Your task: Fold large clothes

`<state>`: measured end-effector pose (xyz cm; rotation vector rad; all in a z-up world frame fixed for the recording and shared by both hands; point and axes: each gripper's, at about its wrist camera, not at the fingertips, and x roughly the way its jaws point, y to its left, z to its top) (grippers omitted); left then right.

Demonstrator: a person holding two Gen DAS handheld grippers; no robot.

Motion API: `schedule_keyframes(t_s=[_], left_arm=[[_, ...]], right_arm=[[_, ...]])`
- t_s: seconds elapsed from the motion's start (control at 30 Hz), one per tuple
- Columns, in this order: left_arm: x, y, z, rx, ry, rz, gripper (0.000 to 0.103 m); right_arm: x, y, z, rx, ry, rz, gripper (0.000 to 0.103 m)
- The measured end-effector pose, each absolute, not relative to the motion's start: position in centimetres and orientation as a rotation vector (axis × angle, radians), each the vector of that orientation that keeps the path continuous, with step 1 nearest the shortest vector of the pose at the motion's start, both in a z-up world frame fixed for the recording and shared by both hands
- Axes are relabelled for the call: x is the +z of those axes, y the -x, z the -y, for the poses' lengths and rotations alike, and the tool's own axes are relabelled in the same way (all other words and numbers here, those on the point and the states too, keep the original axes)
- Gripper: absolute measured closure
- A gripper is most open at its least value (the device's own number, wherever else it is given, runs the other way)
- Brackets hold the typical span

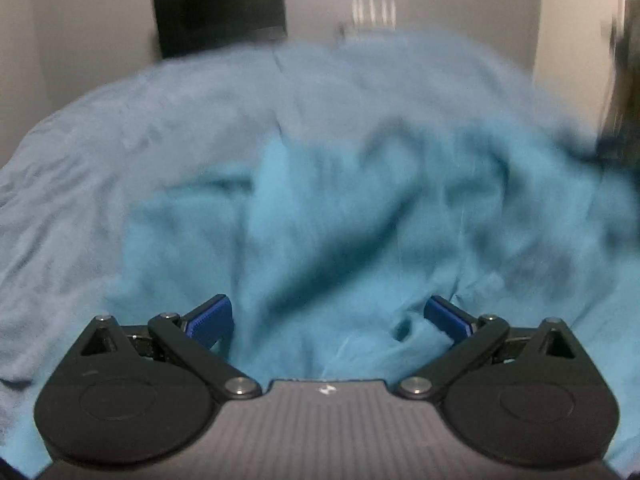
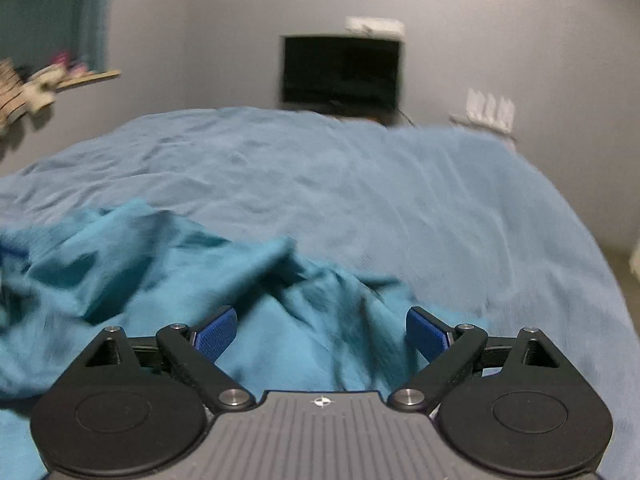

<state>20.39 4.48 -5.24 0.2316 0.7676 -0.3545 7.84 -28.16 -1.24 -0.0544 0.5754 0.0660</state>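
A large teal garment (image 1: 340,220) lies crumpled on a bed with a pale blue cover (image 1: 120,140). My left gripper (image 1: 328,320) is open, its blue pads spread wide just above the rumpled cloth, holding nothing. In the right wrist view the same garment (image 2: 160,280) fills the lower left, bunched in folds. My right gripper (image 2: 322,332) is open and empty over the garment's right part. Both views are blurred by motion.
The blue bed cover (image 2: 360,184) stretches ahead and to the right. A dark TV screen (image 2: 342,72) hangs on the grey far wall; it also shows in the left wrist view (image 1: 220,16). A shelf with items (image 2: 60,76) is at the left.
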Motion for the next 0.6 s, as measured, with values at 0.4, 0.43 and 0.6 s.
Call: schedule_keyframes(t_s=[0.4, 0.43, 0.6], left_arm=[[1.4, -18.8, -5.8, -0.304, -0.236, -0.527, 0.0], [2.0, -19.4, -6.4, -0.266, -0.235, -0.515, 0.0], [1.5, -25.7, -12.7, -0.14, -0.054, -0.683, 0.0]], right_arm=[[-3.0, -8.7, 36.2, -0.068, -0.261, -0.596, 0.009], [-3.2, -9.1, 36.5, -0.074, -0.271, -0.604, 0.009], [-4.7, -11.0, 39.3, -0.061, -0.368, -0.646, 0.009]])
